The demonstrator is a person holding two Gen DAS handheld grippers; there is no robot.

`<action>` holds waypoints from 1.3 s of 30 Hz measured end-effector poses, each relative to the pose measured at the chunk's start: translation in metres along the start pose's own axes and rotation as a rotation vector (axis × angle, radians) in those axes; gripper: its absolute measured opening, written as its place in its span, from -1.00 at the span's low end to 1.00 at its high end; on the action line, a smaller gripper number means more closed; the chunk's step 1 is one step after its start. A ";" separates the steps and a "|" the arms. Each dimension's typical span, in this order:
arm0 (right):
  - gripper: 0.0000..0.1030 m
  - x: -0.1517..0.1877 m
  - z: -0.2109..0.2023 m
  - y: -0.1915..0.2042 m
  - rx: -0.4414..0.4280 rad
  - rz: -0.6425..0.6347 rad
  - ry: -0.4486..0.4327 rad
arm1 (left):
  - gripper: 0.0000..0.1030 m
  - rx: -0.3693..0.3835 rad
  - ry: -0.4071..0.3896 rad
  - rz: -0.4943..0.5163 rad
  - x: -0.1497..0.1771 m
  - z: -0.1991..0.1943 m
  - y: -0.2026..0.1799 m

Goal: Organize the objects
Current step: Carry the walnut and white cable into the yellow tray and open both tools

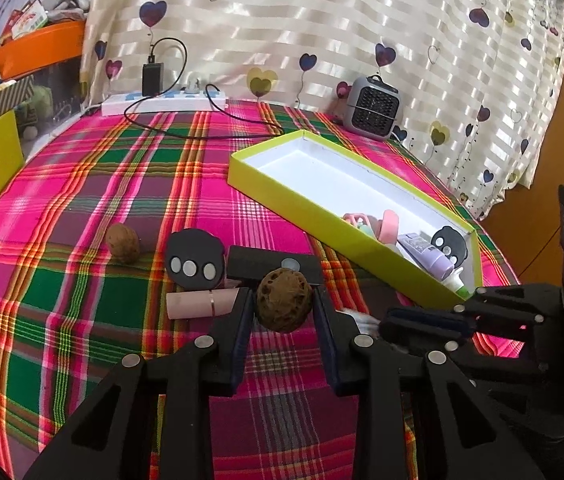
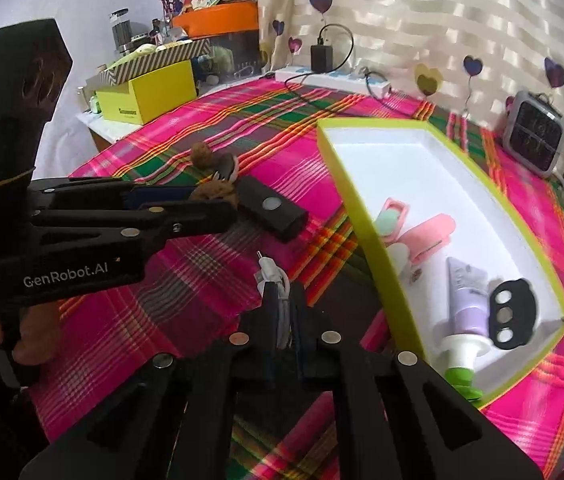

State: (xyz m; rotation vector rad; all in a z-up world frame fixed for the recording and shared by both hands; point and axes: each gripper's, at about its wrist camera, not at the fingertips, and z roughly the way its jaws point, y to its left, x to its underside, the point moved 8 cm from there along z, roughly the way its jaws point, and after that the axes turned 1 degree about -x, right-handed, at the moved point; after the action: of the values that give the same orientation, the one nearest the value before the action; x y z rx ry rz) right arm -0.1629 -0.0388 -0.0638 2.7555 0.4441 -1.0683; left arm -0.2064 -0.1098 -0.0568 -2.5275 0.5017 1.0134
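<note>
Gripping a wrinkled, pitted walnut point(image 1: 282, 301) between its fingers, your left gripper point(image 1: 282, 308) hangs over the plaid cloth point(image 1: 82, 200), beside a pink tube point(image 1: 202, 303) and a smoother walnut point(image 1: 123, 243). From the right wrist, "GenRobot.AI" reads on the left tool; your right gripper point(image 2: 282, 300) pinches a white cable point(image 2: 278, 284) beside the lime cardboard box point(image 2: 378, 248), where a lavender tube point(image 2: 467, 300) lies.

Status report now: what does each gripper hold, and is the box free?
Left gripper shut on walnut. Right gripper shut on white cable. Yellow box open, partly filled, far end bare. Nothing blocking the path to it.
</note>
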 end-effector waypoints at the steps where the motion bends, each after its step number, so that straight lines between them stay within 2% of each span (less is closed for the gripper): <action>1: -0.88 0.000 -0.002 0.000 0.006 -0.009 -0.001 | -0.44 -0.001 0.000 -0.005 0.000 0.000 0.001; 13: -0.88 -0.002 -0.011 -0.002 -0.021 0.031 -0.044 | -0.44 0.015 -0.001 -0.005 0.001 -0.002 -0.005; 20: -0.88 -0.009 -0.032 -0.014 -0.009 0.063 -0.110 | -0.44 0.044 -0.018 0.027 -0.009 0.001 -0.023; 33: -0.88 -0.023 -0.053 -0.088 0.112 0.201 -0.174 | -0.44 0.077 -0.066 0.110 -0.055 0.016 -0.067; 39: -0.88 -0.022 -0.039 -0.124 0.169 0.275 -0.143 | -0.44 0.053 -0.047 0.121 -0.066 0.044 -0.075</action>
State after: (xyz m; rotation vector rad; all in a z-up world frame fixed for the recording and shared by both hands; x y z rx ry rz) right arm -0.1939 0.0827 -0.0249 2.7481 -0.0465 -1.2683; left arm -0.2424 -0.0119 -0.0237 -2.4458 0.6661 1.0853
